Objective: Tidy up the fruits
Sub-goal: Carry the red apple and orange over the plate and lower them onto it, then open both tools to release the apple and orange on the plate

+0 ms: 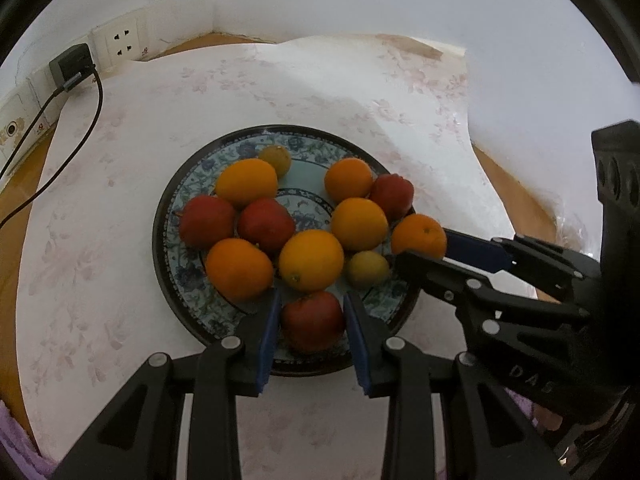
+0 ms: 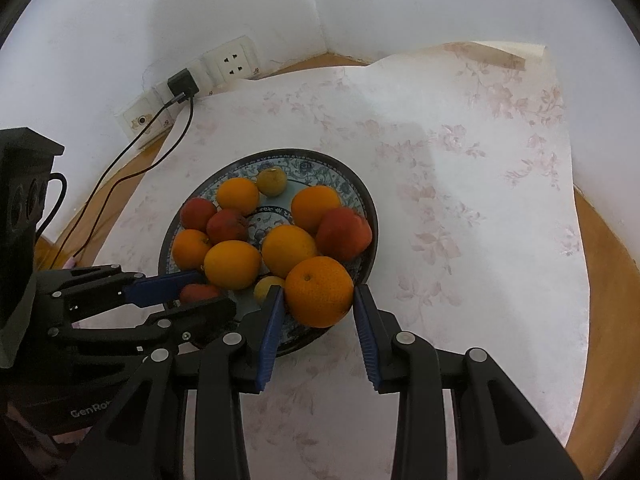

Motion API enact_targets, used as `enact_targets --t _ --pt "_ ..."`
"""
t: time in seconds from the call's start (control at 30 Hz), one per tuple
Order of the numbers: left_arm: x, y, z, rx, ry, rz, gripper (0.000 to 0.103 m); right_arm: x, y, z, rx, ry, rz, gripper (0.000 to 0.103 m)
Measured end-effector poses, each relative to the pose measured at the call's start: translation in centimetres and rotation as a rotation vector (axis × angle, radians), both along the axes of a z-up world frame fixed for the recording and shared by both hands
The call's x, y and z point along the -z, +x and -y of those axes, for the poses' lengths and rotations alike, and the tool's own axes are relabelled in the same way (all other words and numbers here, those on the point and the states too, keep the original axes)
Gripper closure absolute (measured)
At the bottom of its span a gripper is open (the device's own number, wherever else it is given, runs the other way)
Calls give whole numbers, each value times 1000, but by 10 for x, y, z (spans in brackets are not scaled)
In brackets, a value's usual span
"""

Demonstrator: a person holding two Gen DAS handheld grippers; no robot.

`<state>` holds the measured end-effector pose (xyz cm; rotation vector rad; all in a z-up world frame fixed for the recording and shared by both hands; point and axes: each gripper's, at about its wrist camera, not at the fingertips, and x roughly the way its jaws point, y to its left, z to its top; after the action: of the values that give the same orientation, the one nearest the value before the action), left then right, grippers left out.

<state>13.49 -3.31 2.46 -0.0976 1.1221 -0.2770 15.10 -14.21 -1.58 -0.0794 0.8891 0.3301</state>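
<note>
A blue floral plate with a dark rim holds several oranges, red fruits and small yellow-green fruits. My left gripper is shut on a red fruit at the plate's near edge, with a blue pad on each side. In the right wrist view the left gripper comes in from the left with that red fruit partly hidden. My right gripper is shut on an orange over the plate's near right rim. In the left wrist view the right gripper reaches in from the right with the orange.
A pale floral cloth covers the wooden table. Wall sockets and a plugged charger with a trailing cable sit at the back left. Walls meet in a corner behind the plate. A purple cloth lies at the near left.
</note>
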Motion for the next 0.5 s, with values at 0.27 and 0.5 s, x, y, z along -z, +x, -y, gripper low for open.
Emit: enact_targets --t 0.27,0.5 --pt "-3 -2 0 -5 6 -2 69 -1 0 1 -1 22 0 62" --pt "-10 -11 -6 -34 21 2 66 -8 -11 4 8 50 18 60"
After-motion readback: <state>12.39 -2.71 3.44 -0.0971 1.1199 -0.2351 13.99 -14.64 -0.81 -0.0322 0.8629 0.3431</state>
